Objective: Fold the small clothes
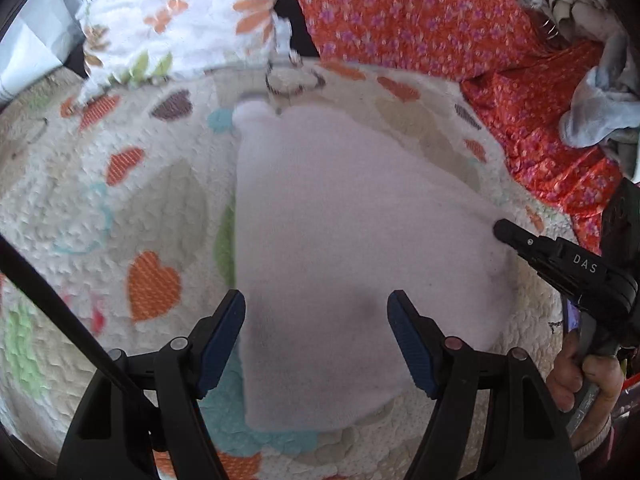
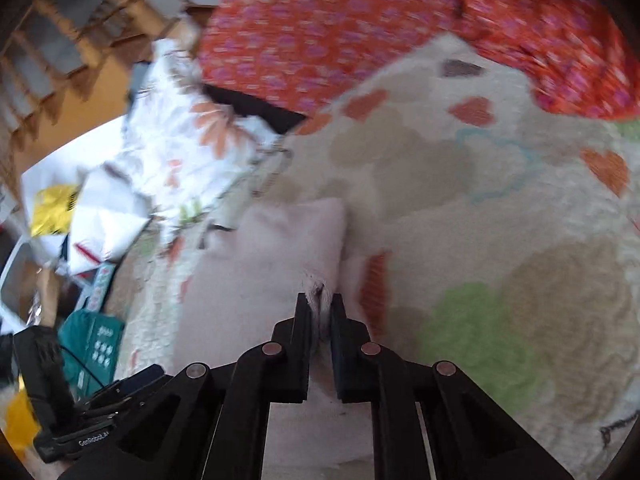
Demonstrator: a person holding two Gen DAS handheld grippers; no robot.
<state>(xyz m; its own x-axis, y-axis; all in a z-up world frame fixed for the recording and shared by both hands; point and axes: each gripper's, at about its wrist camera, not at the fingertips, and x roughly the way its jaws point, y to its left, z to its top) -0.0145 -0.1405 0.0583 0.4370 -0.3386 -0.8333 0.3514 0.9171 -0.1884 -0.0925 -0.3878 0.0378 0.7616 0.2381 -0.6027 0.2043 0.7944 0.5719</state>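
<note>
A small pale pink garment (image 1: 348,232) lies flat on a quilted blanket with heart patterns (image 1: 120,208). My left gripper (image 1: 316,320) is open just above the garment's near part, with blue pads (image 1: 220,340) on either side. My right gripper (image 1: 504,232) comes in from the right and touches the garment's right edge. In the right wrist view the right gripper (image 2: 320,304) is shut on a pinched fold of the pink garment (image 2: 260,272). The left gripper's body (image 2: 80,420) shows at the lower left there.
An orange floral cloth (image 1: 440,20) lies at the back and right. A white flowered cloth (image 1: 176,12) lies at the back left. A grey-blue piece (image 1: 600,116) sits at the far right. Boxes and packets (image 2: 92,344) lie beside the blanket.
</note>
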